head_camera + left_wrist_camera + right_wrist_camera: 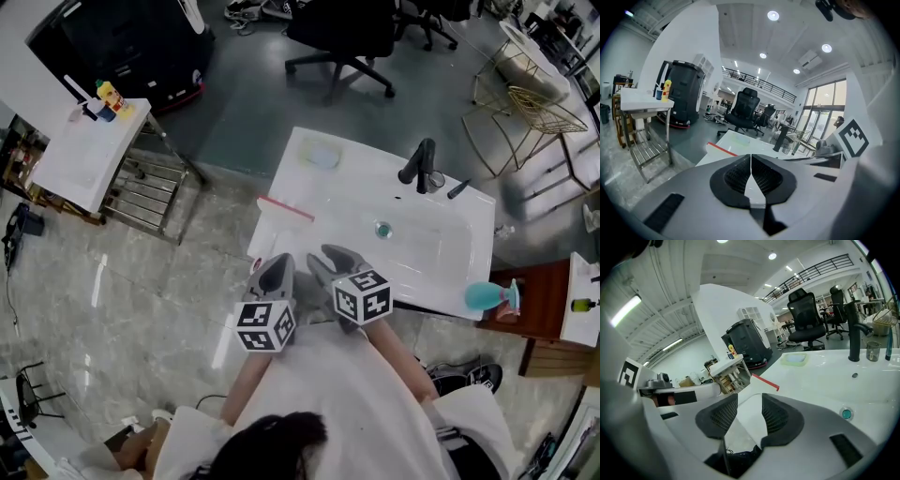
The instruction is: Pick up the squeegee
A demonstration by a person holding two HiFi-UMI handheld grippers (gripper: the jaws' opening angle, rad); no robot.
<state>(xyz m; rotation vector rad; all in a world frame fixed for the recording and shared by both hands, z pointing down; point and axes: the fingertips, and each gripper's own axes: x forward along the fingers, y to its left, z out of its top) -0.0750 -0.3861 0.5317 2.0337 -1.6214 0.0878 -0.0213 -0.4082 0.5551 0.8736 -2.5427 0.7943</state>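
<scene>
The squeegee (286,210), white with a red blade, lies at the left end of the white sink counter (441,262). It also shows as a red strip in the left gripper view, squeegee (723,148), and in the right gripper view, squeegee (765,382). My left gripper (274,269) hovers just short of the counter's near left corner; its jaws meet, left gripper (751,157), with nothing between them. Beside it, my right gripper (330,255) hangs over the counter's near edge, jaws apart and empty, right gripper (750,400). The squeegee lies ahead of both, untouched.
A black faucet (419,165), a drain (382,229) and a pale green dish (322,154) are on the sink. A white side table (84,150) with bottles stands at the left, an office chair (342,37) behind, a wooden stand (539,309) at the right.
</scene>
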